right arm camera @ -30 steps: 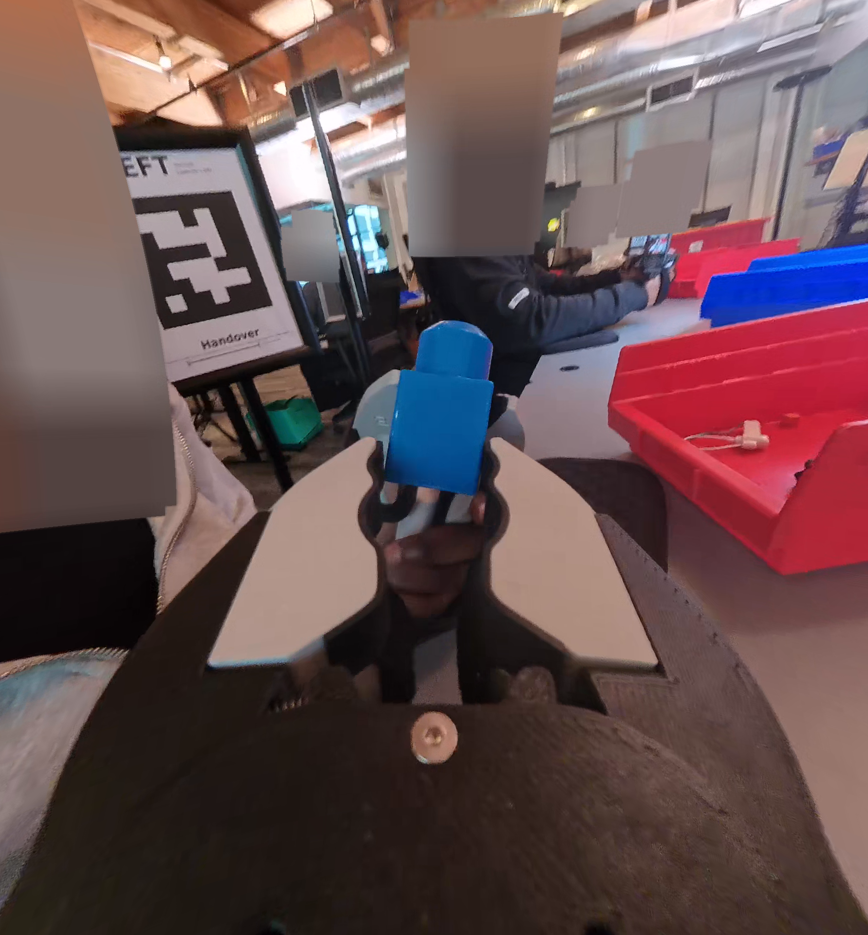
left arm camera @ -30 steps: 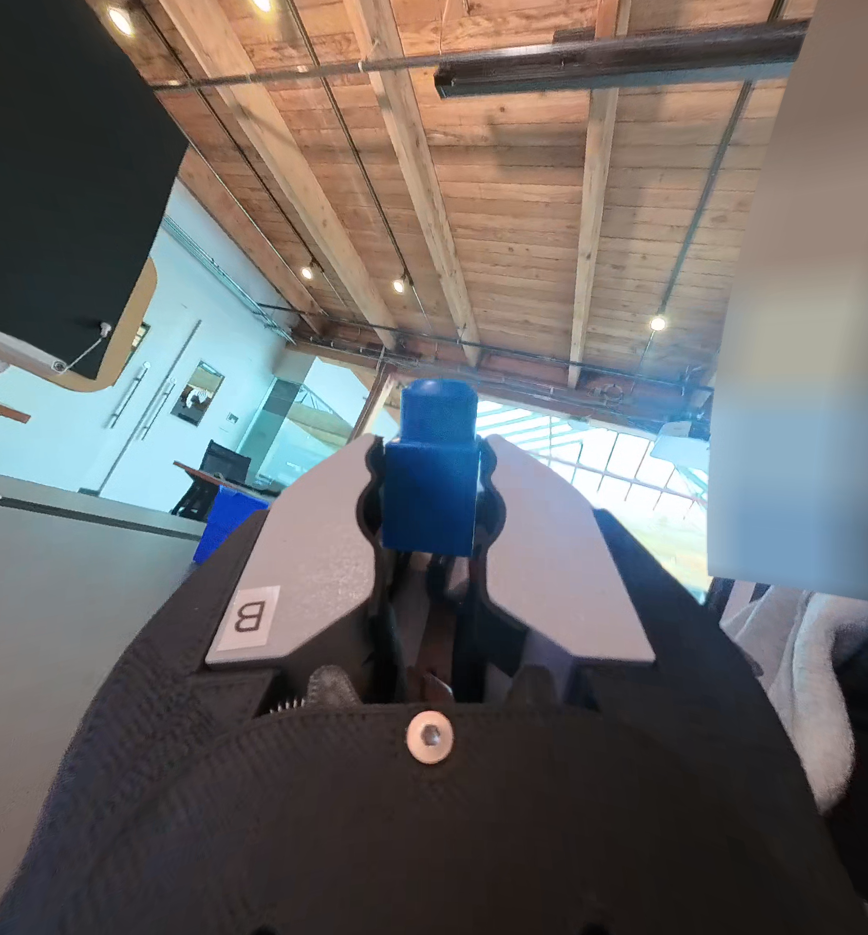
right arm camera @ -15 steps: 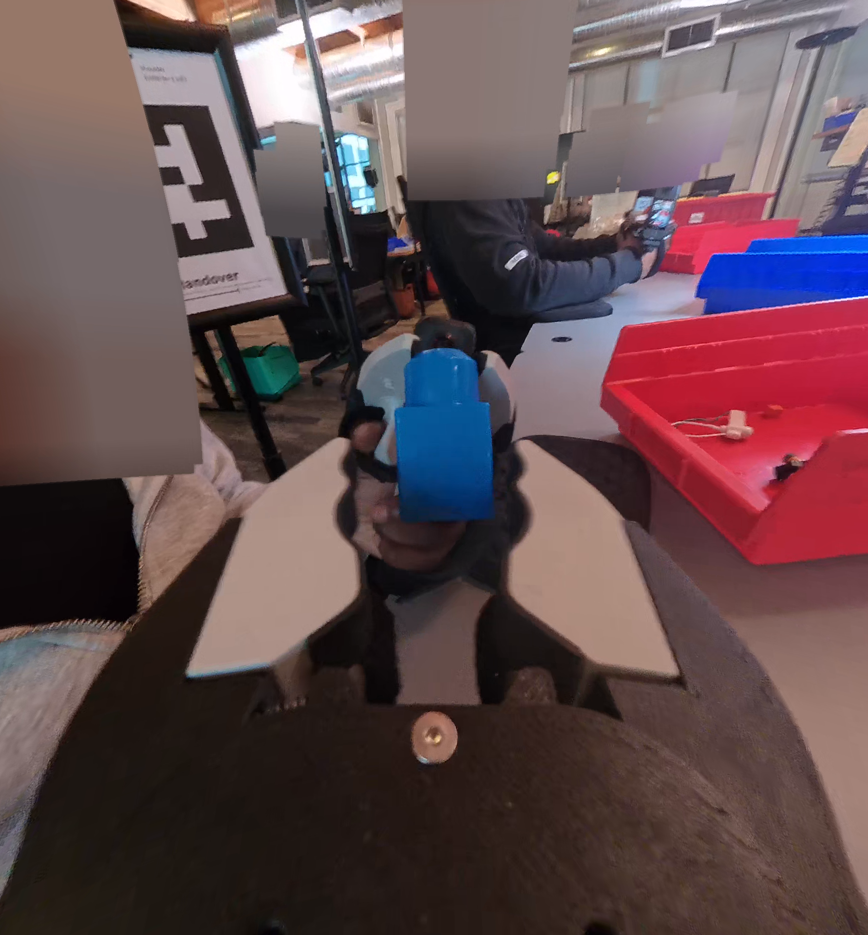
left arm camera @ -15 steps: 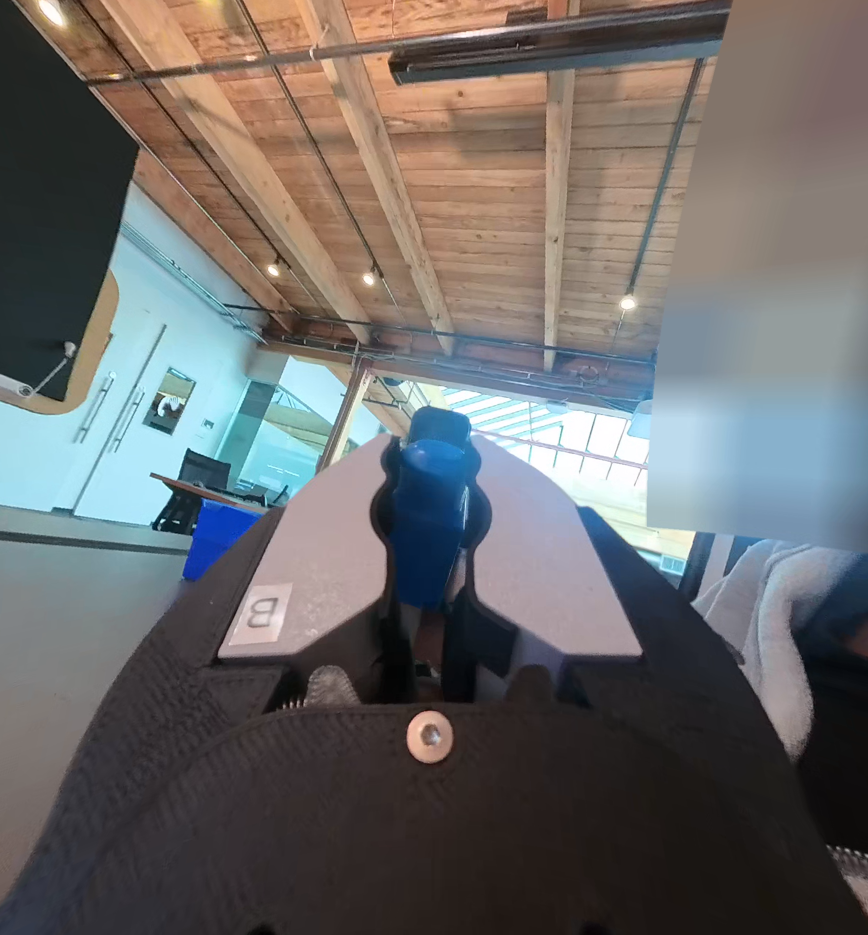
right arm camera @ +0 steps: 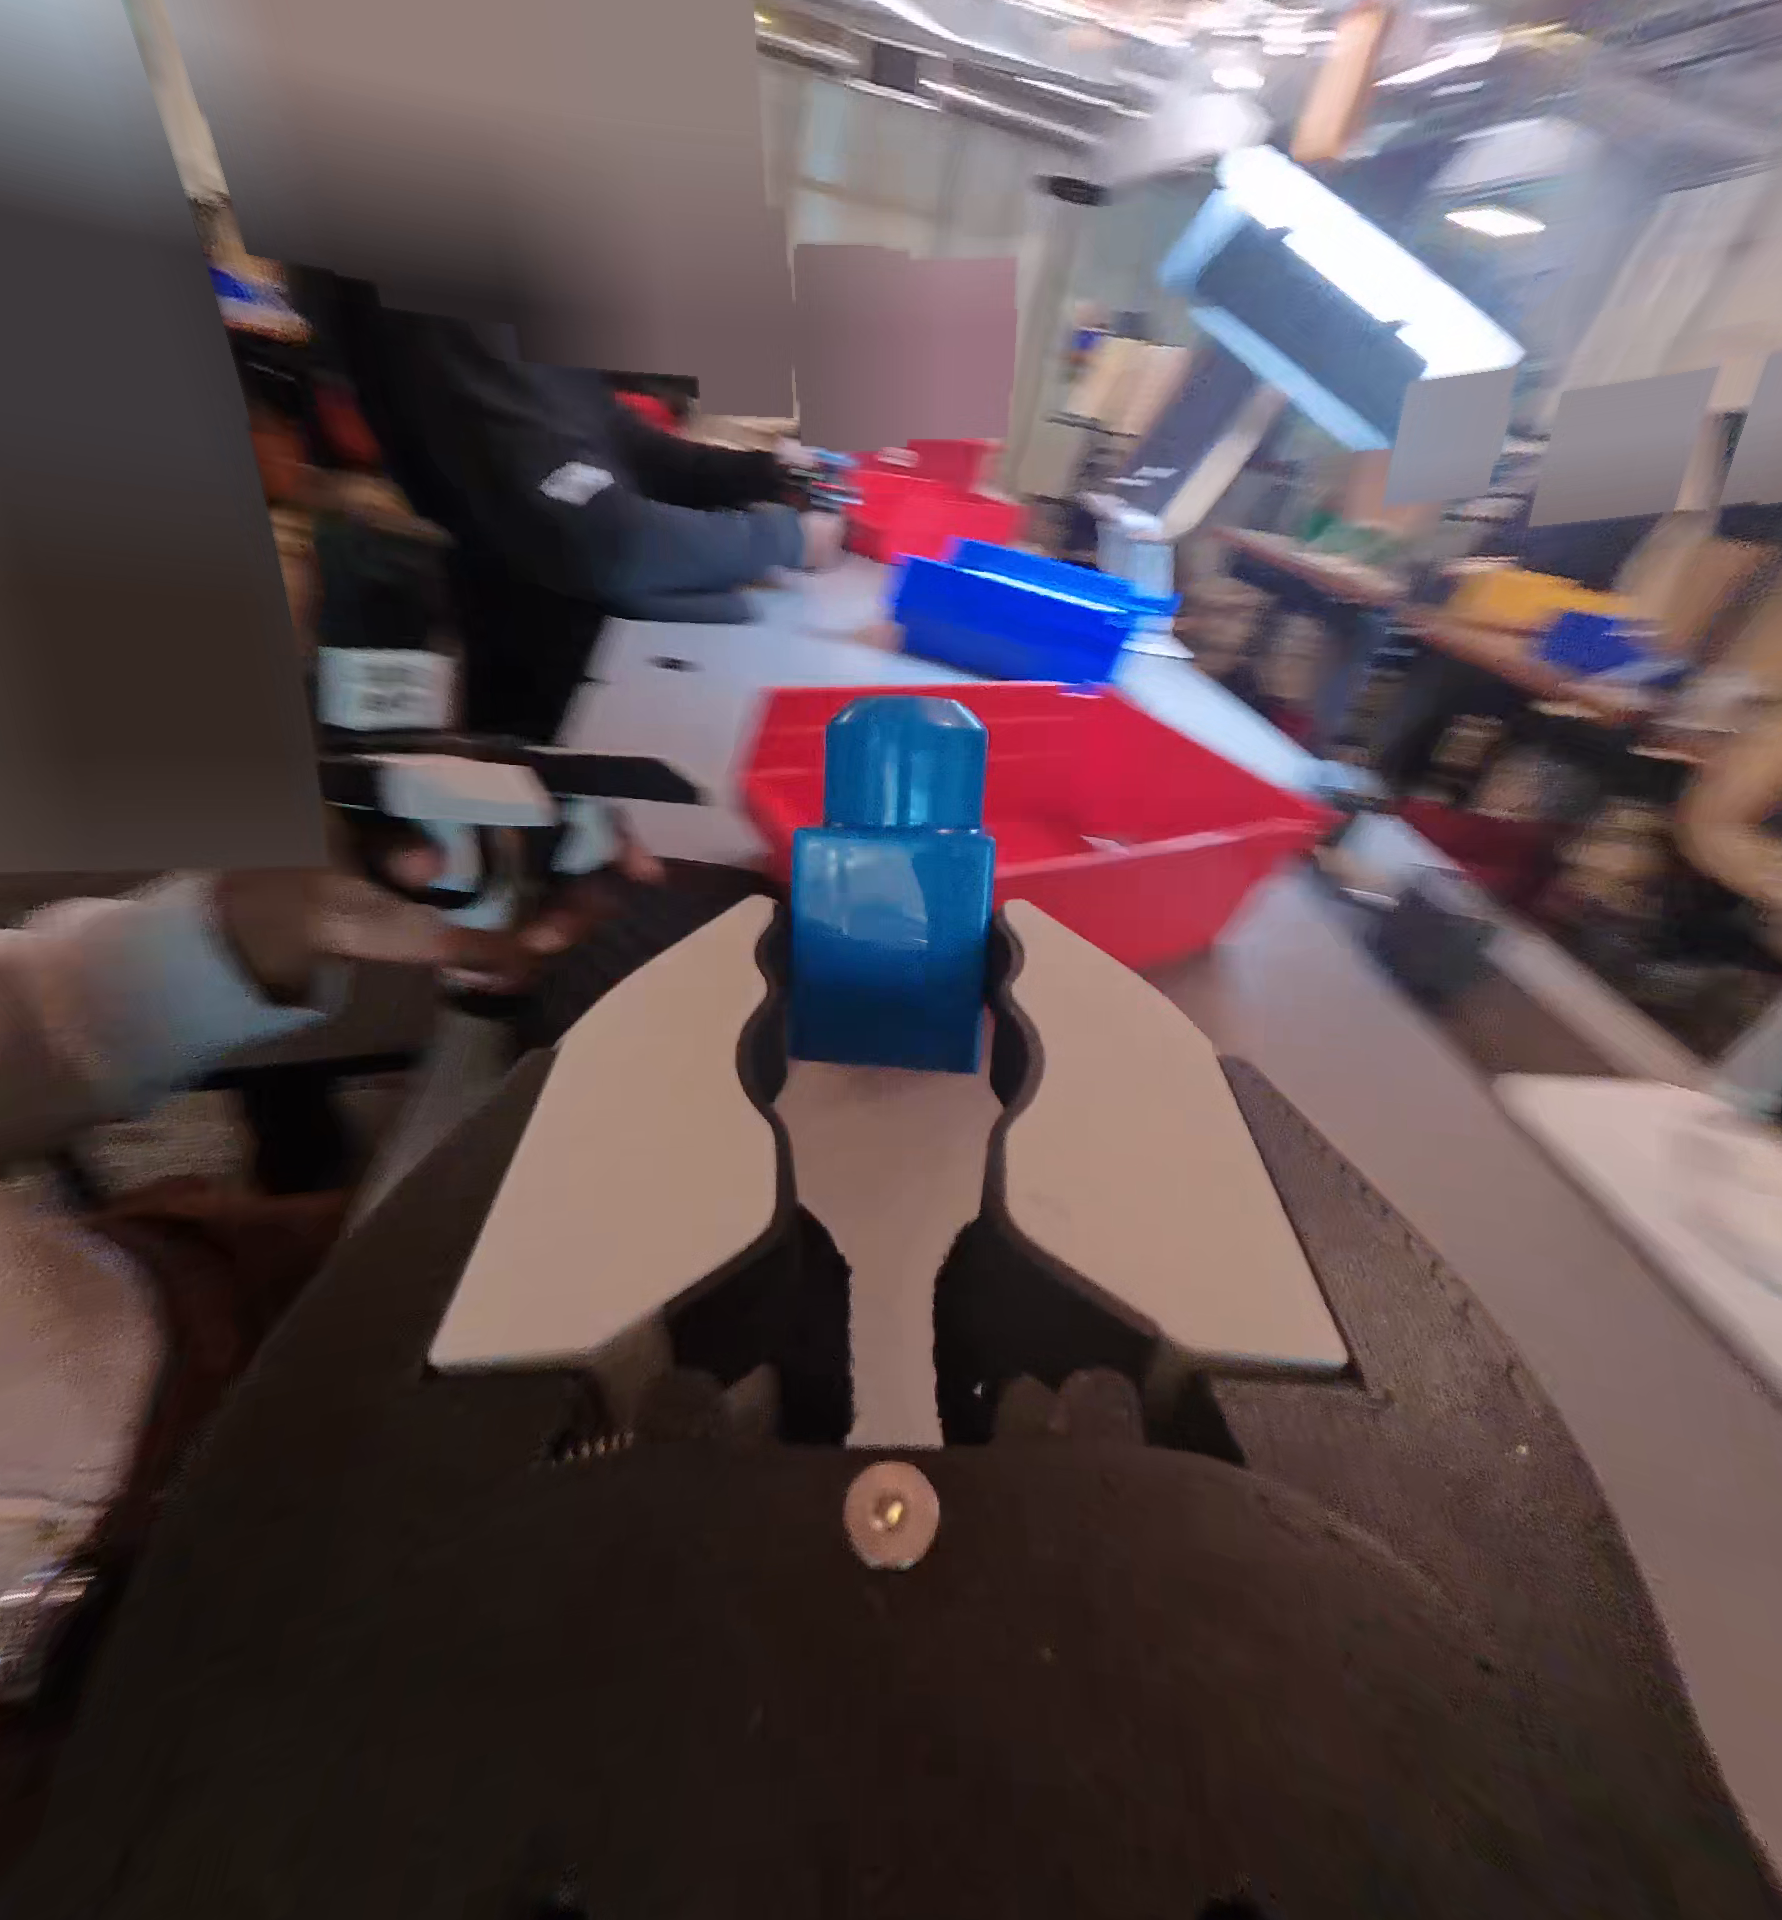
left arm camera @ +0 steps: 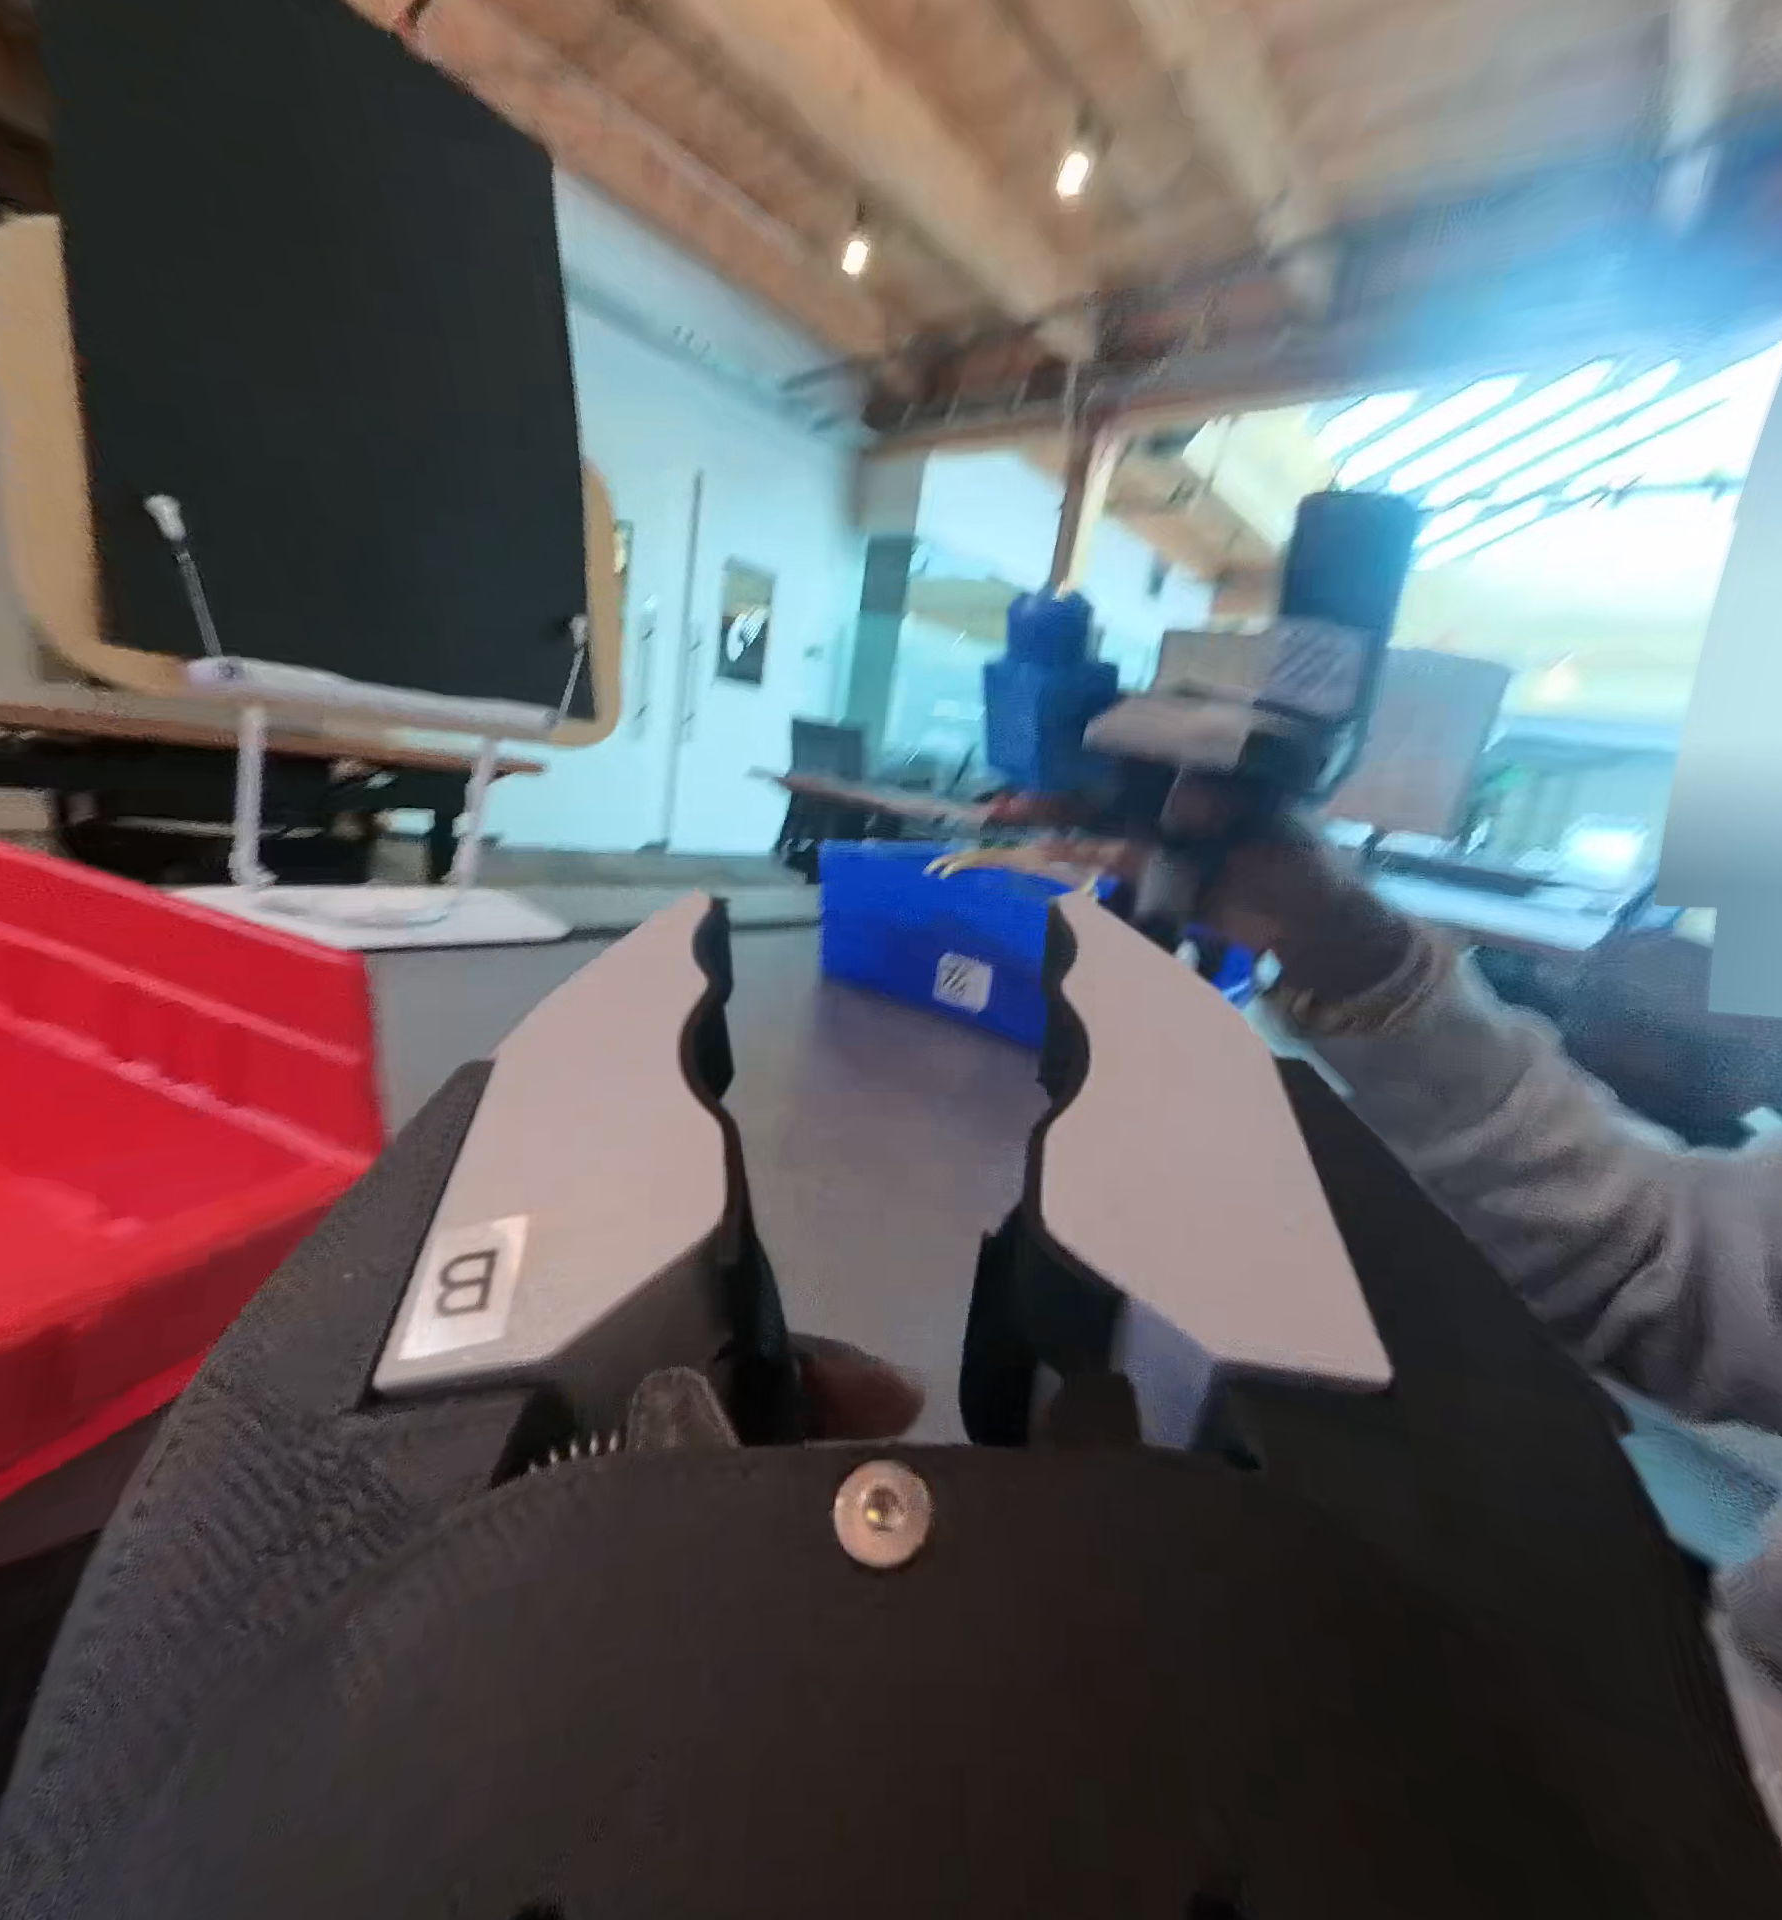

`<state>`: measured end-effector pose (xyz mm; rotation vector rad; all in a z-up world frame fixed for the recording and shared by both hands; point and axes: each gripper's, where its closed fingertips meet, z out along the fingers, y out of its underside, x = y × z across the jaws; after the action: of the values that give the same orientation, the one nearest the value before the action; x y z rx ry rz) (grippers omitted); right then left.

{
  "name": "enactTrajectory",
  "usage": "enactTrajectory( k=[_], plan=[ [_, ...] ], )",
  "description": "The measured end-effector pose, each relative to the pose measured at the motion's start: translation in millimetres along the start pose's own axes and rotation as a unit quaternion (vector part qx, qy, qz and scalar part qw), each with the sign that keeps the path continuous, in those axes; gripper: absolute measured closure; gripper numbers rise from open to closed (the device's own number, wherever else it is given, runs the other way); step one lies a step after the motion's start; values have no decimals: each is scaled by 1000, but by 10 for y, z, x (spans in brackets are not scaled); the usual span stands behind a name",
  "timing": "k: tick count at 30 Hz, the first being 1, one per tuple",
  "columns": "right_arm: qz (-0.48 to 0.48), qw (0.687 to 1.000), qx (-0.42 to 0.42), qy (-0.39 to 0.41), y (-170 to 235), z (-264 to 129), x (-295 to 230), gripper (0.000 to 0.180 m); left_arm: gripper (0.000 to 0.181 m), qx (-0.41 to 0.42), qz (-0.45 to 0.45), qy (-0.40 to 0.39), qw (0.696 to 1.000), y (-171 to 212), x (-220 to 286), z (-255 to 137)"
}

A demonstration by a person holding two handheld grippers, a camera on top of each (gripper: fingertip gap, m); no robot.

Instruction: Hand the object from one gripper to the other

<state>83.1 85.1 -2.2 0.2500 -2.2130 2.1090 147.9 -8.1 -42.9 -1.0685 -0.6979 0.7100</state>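
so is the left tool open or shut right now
Open. The left tool has a wide gap between its fingers with only the table showing through; the blue block sits in the right tool.

Wood plank ceiling (left arm camera: pixel 970 135) with spot lights (left arm camera: pixel 1072 171). Pale blue-white wall (left arm camera: pixel 679 436), big bright windows (left arm camera: pixel 1510 488) on the far side. Black panel (left arm camera: pixel 315 343) on a white stand at left. Grey tabletop (left arm camera: pixel 866 1122); red bins (right arm camera: pixel 1105 821) and blue bins (right arm camera: pixel 1022 613) on long tables. Both views motion-blurred.
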Motion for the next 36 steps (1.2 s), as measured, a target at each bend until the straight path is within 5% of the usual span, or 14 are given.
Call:
enactTrajectory(
  k=[3,8,12,17,30,36],
  plan=[
    [-54,981,-55,176,-57,-587,639,143,114,-51,27,-28,998,41,-113,-87],
    [-10,883,-186,431,394,-1846,1439,143,104,-86,11,-72,994,87,-340,-220],
    [79,798,-308,512,956,-2533,1608,143,103,-97,1,-96,991,111,-470,-308],
    [170,745,-385,518,1373,-2881,1520,143,103,-90,2,-96,991,66,-481,-338],
    [225,725,-419,499,1619,-2989,1440,143,103,-112,-6,-105,988,119,-533,-380],
    [178,740,-372,531,1373,-2922,1561,112,102,-135,-7,-111,985,173,-570,-413]
  ],
)
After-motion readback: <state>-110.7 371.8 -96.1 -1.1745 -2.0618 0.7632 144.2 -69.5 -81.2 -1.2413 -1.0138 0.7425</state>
